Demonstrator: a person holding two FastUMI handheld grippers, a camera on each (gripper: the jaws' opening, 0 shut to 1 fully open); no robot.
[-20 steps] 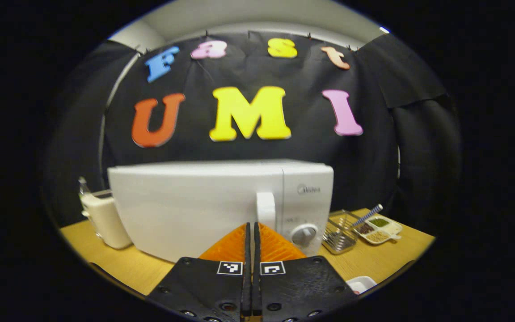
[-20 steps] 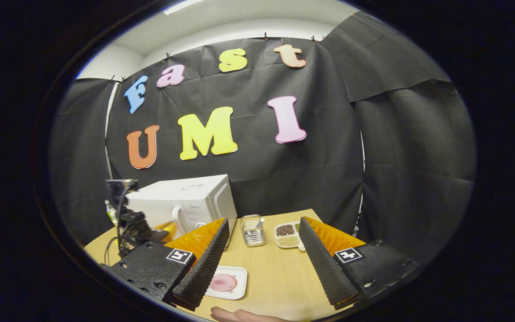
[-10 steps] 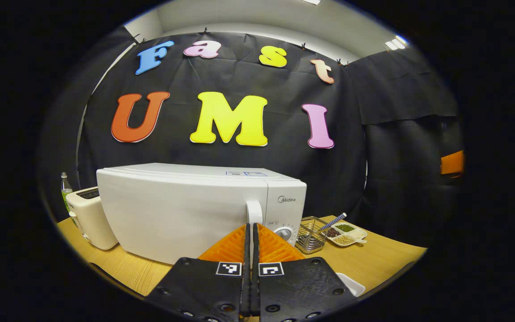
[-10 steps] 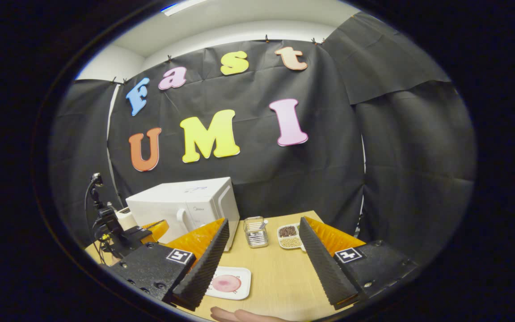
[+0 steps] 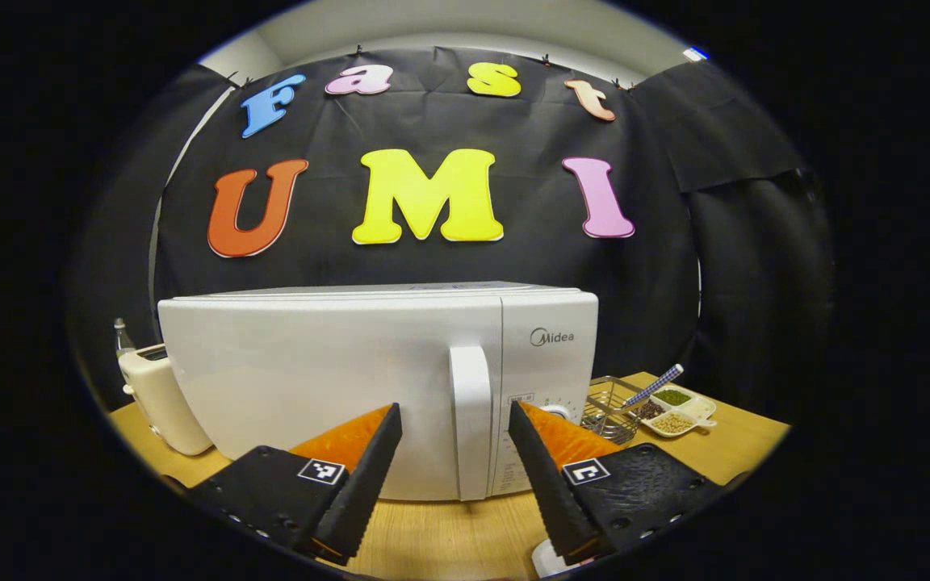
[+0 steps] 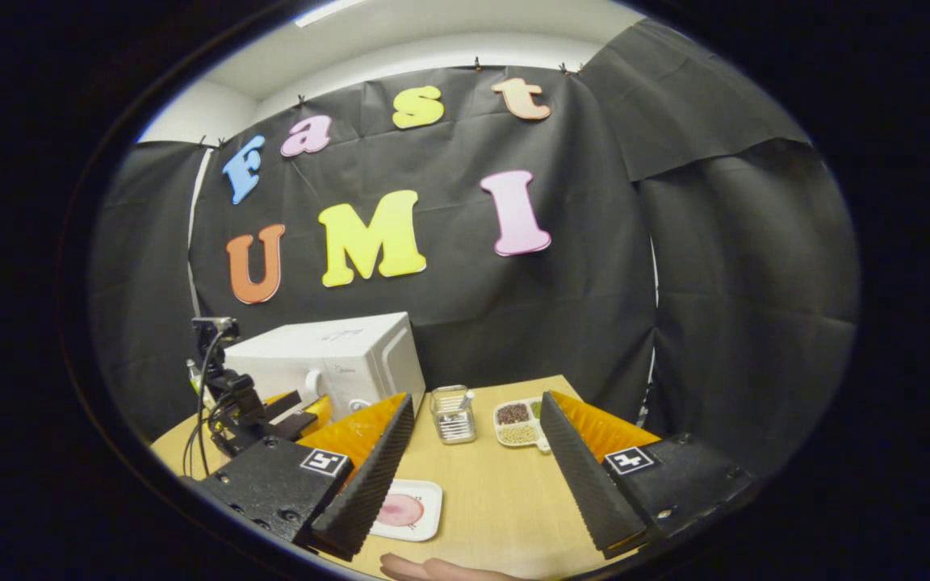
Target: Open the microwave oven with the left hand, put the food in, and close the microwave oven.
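Having parted its fingers from closed to wide, the left gripper (image 5: 454,428) straddled the handle (image 5: 471,420) of the shut microwave (image 5: 336,363), ready to grip and pull, while the right gripper (image 6: 477,424) waited wide and empty above the food (image 6: 400,510) on its plate (image 6: 426,528).

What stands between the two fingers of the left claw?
In the left gripper view, the microwave's door handle stands between the fingers of the left claw, with a bare gap each side; the fingers do not touch it.
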